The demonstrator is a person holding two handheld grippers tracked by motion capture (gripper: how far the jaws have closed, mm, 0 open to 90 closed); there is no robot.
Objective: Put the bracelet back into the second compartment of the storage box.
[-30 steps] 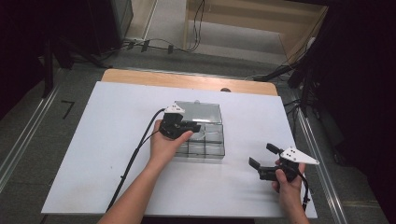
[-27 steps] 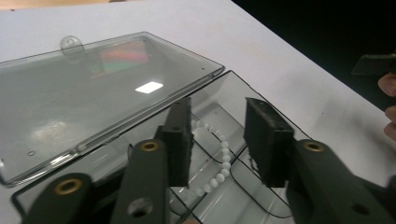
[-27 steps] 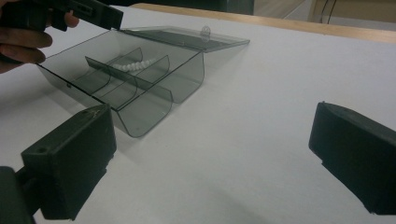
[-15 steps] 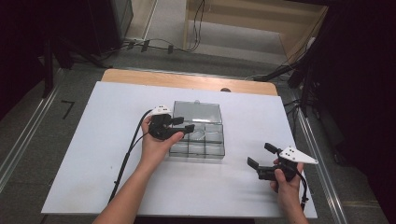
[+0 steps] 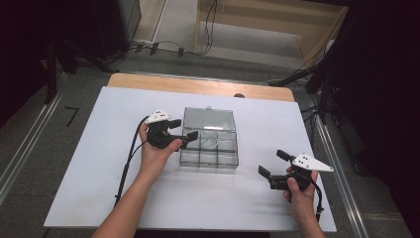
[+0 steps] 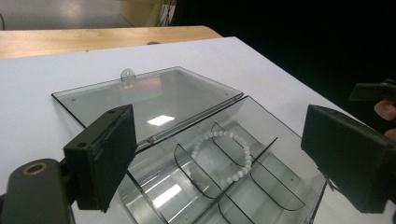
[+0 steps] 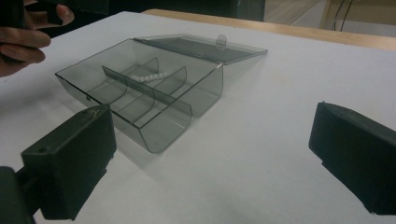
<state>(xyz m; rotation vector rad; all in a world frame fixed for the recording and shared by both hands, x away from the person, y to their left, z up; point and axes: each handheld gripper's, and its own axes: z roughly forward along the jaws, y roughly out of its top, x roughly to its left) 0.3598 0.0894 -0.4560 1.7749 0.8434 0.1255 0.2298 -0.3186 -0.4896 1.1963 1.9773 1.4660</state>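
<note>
A smoky clear compartment box (image 5: 208,161) stands mid-table, its lid (image 5: 209,119) swung open and lying flat behind it. A white bead bracelet (image 5: 212,144) lies in the middle back compartment, also seen as the bracelet (image 6: 224,158) in the left gripper view and the bracelet (image 7: 150,75) in the right gripper view. My left gripper (image 5: 183,130) is open at the box's left edge, jaws pointing across it and holding nothing. My right gripper (image 5: 273,163) stands open over the bare table, right of the box and nearer to me, aimed at the box (image 7: 154,135).
The white tabletop (image 5: 99,163) has free room left, right and in front of the box. A wooden strip (image 5: 198,85) runs along the far edge. The left gripper's cable (image 5: 126,168) trails back along the forearm. Metal floor rails flank the table.
My left gripper has drawn back leftward from over the box to its left edge. The right gripper has barely shifted.
</note>
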